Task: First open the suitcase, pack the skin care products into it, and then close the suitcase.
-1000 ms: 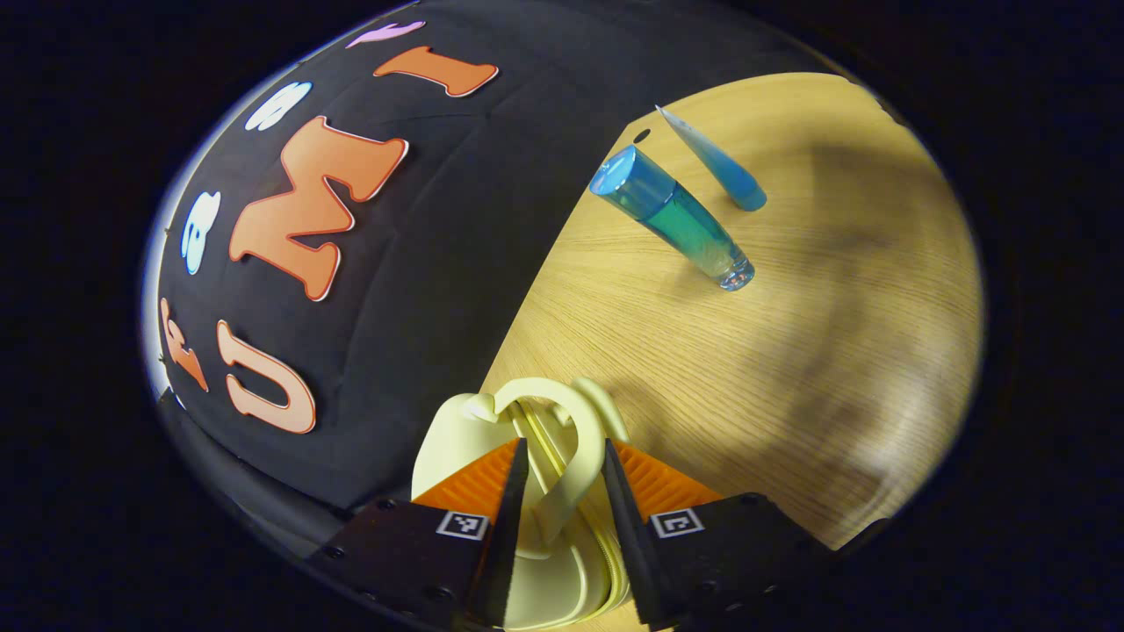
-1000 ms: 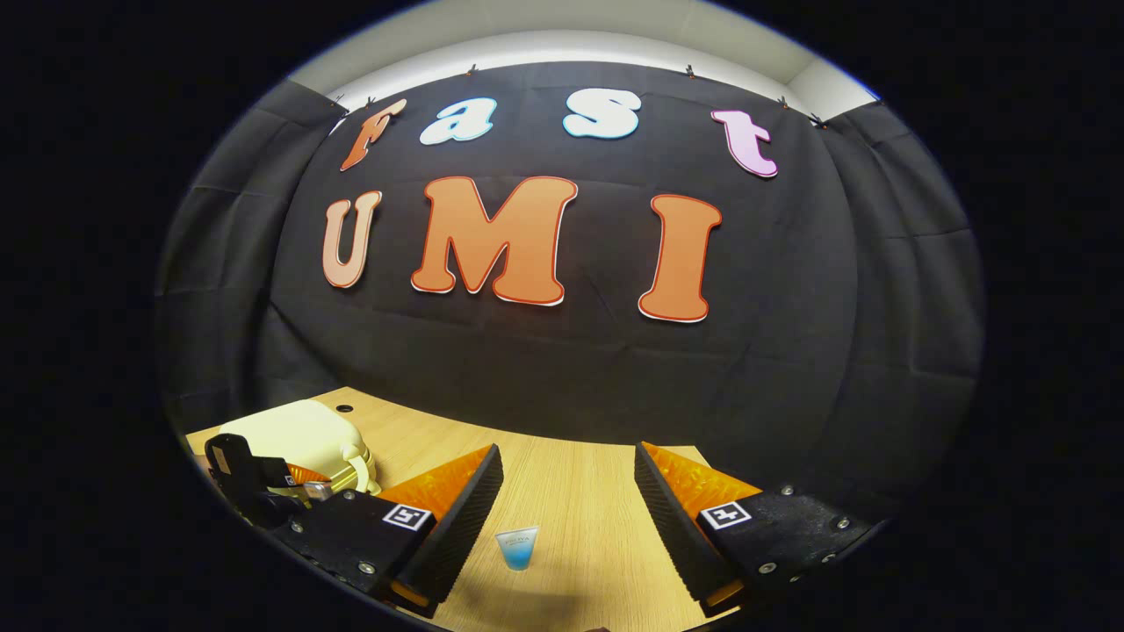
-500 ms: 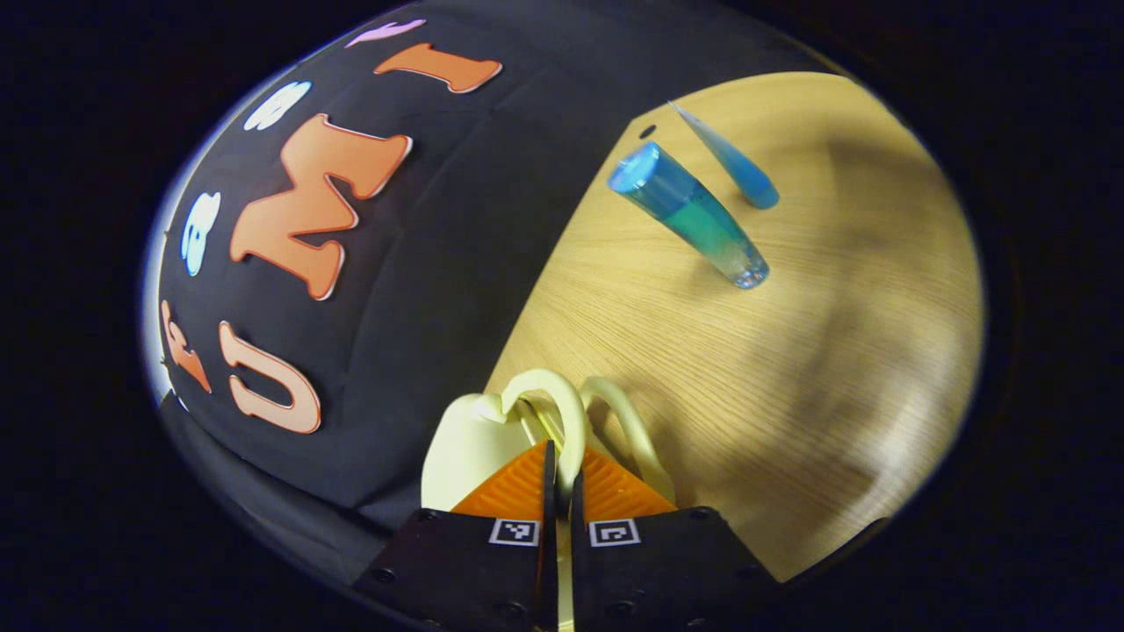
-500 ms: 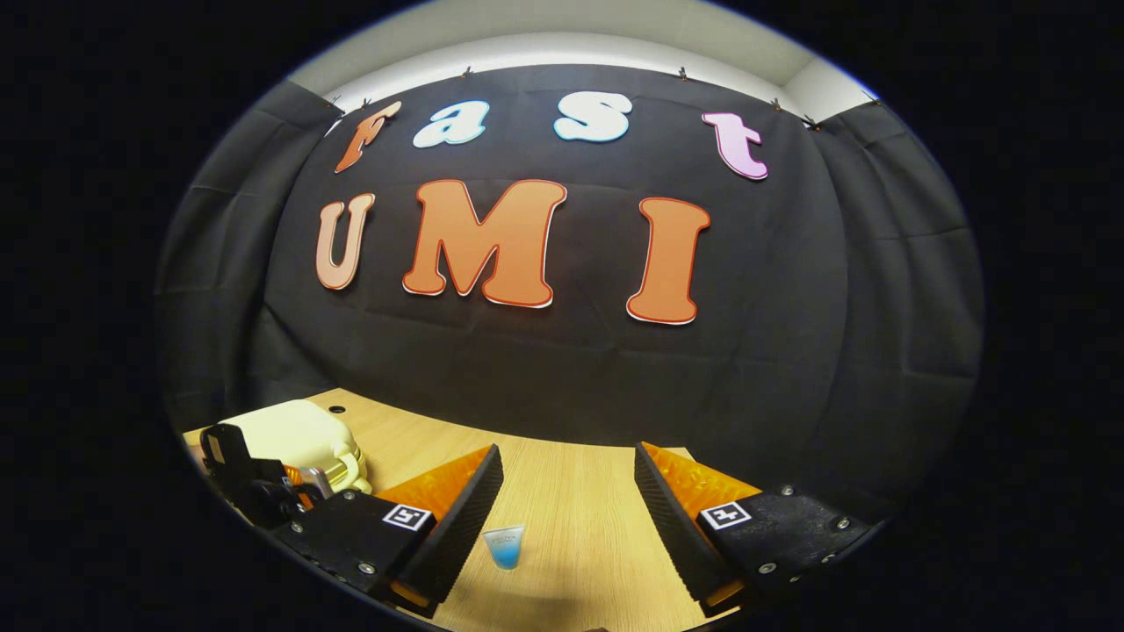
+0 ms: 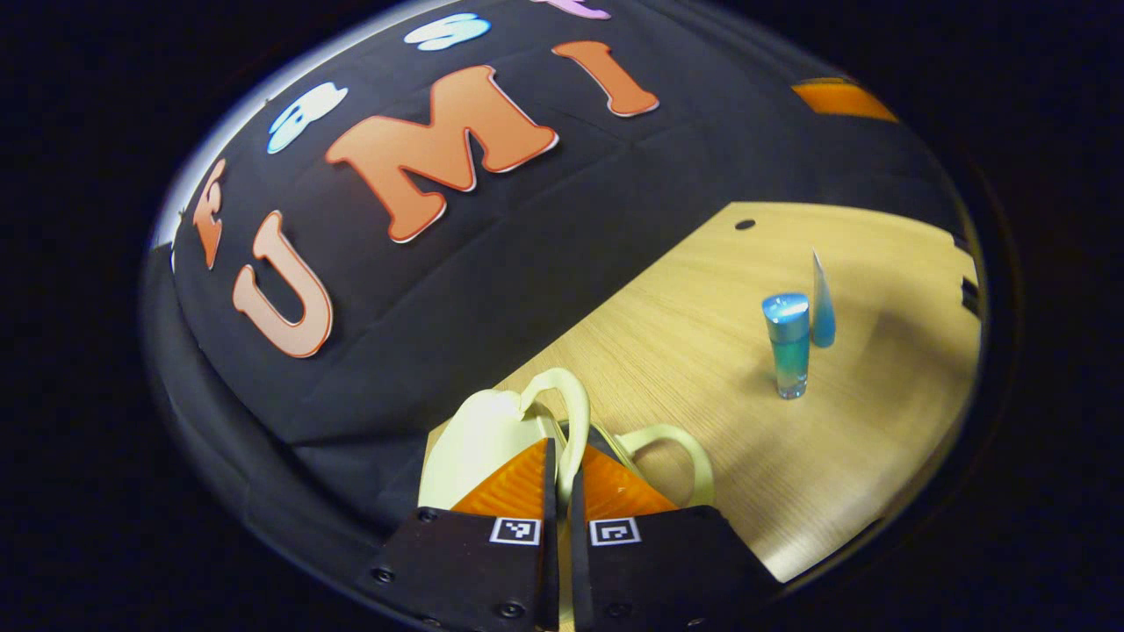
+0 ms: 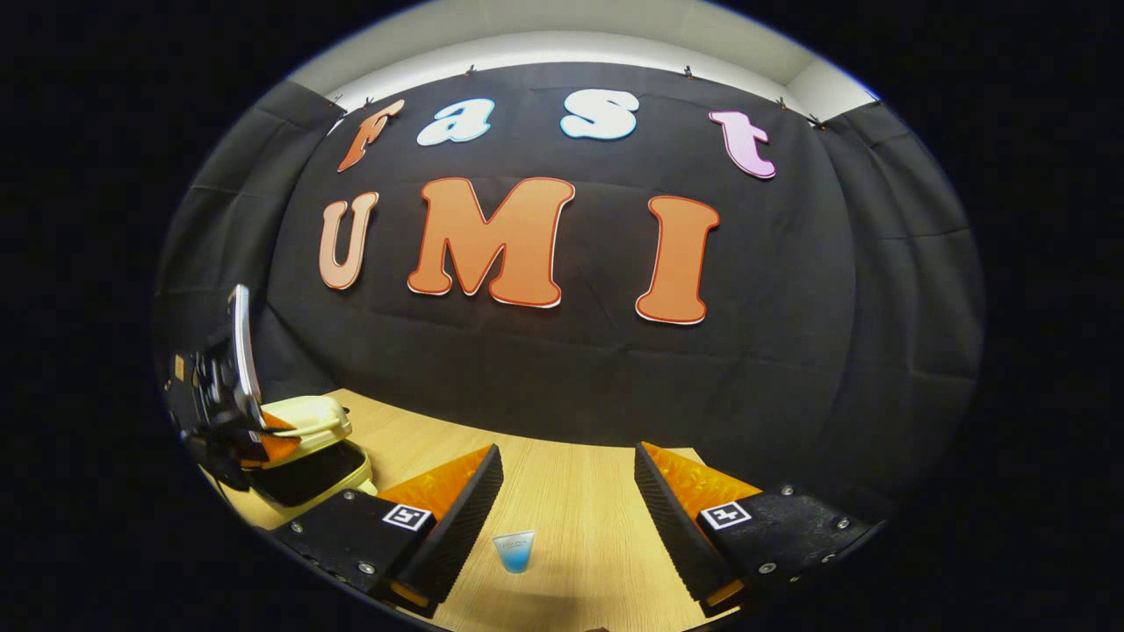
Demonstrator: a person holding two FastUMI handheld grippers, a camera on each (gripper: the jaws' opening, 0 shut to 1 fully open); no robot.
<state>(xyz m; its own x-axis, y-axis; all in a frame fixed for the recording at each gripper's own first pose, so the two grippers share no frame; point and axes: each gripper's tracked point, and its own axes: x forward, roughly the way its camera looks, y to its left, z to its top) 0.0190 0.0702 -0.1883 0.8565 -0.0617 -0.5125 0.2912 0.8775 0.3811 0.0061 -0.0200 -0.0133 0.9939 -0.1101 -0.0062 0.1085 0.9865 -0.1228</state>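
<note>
A: What changed since 1 second ago?

B: My left gripper (image 5: 558, 465) clamped onto the upper handle (image 5: 569, 412) and lifted; the suitcase (image 6: 312, 456) lid is now ajar on the table (image 5: 702, 351).

A: And the right?

B: My right gripper (image 6: 566, 491) waits spread wide above the tube (image 6: 515, 551), ready to pack. The bottle (image 5: 787, 344) stands nearby.

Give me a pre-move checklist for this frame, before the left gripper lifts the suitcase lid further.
1. Left gripper shut on the lid handle: ok.
2. Suitcase lid parted from its base, dark gap visible: ok.
3. Lid fully open: not ok, raised only partway.
4. Right gripper open and holding nothing: ok.
5. Blue bottle and blue tube upright on the table, apart from the suitcase: ok.
6. Base held steady against the lift: cannot tell.
</note>
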